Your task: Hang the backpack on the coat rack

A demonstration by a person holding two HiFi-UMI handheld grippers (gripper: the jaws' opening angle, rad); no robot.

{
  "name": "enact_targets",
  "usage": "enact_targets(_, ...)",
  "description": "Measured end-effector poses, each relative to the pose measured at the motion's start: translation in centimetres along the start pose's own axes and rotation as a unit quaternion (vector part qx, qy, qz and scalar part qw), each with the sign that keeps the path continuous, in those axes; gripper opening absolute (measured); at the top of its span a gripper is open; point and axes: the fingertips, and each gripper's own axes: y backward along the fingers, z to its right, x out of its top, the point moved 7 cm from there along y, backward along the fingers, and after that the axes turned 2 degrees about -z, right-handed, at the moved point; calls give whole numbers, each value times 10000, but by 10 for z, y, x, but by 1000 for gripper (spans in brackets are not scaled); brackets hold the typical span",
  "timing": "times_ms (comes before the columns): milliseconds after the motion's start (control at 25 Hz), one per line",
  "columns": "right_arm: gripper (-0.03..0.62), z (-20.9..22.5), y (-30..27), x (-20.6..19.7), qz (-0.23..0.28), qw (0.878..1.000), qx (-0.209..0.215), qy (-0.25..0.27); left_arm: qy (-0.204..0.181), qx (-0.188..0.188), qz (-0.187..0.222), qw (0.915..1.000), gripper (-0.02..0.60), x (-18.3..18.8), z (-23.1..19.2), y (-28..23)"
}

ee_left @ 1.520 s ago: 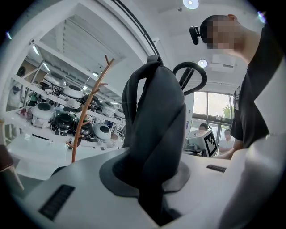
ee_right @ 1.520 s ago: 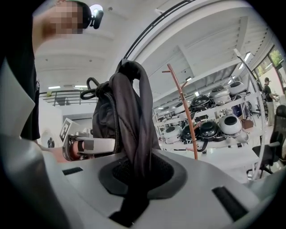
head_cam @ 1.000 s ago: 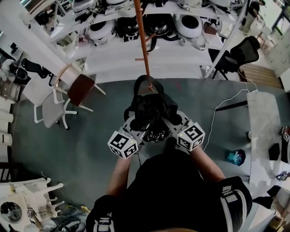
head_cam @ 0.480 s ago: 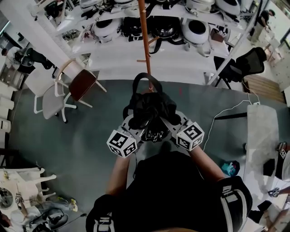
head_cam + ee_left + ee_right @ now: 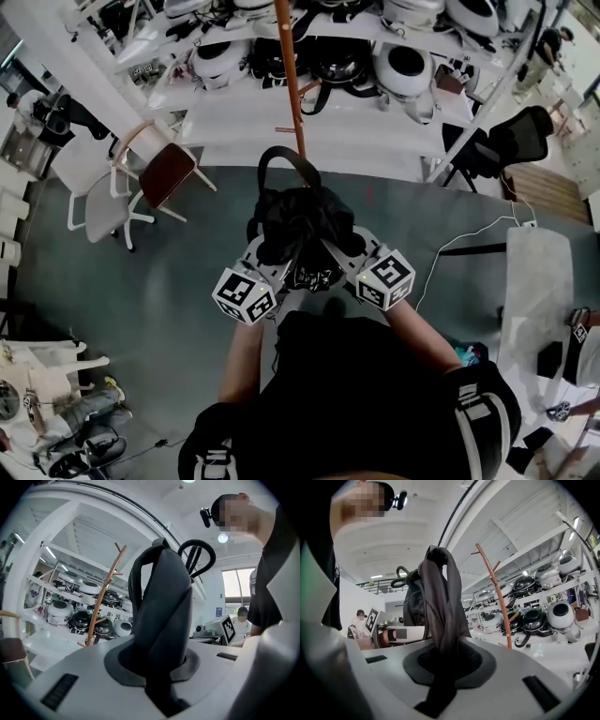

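A black backpack (image 5: 300, 220) hangs bunched between my two grippers, its loop handle (image 5: 286, 159) sticking up toward the orange coat rack pole (image 5: 292, 84) just beyond it. My left gripper (image 5: 272, 246) is shut on a fold of the backpack (image 5: 164, 606), as is my right gripper (image 5: 333, 246), which pinches dark fabric (image 5: 438, 606). Both grippers point level at the rack. The left gripper view has the coat rack (image 5: 101, 602) with its short pegs left of the bag. In the right gripper view the coat rack (image 5: 497, 592) stands right of the bag. The bag's lower part is hidden.
White shelves (image 5: 403, 66) with round black and white devices stand behind the rack. A brown-seated chair (image 5: 164, 178) and a white chair (image 5: 94, 202) are at the left, a black office chair (image 5: 511, 141) at the right. A cable (image 5: 450, 248) runs over the grey floor toward a table (image 5: 534, 281).
Both grippers have carried the backpack forward toward the coat rack. The handle loop now reaches closer to the pole's base and the shelves look nearer.
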Motion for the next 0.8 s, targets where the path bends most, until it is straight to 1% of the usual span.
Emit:
enact_targets(400,64,23,12,1,126,9999,-102,-44,-92,-4,-89,9999,80,1,6,-26)
enact_targets(640,64,37,6,7,128,9998,-150,-49,-119,-82,-133,9998,80,7,-4,-39)
enact_targets(800,64,49,-5,14,138,9997,-193,-38,-137,-149,-134,9997,80,14,-18,-50)
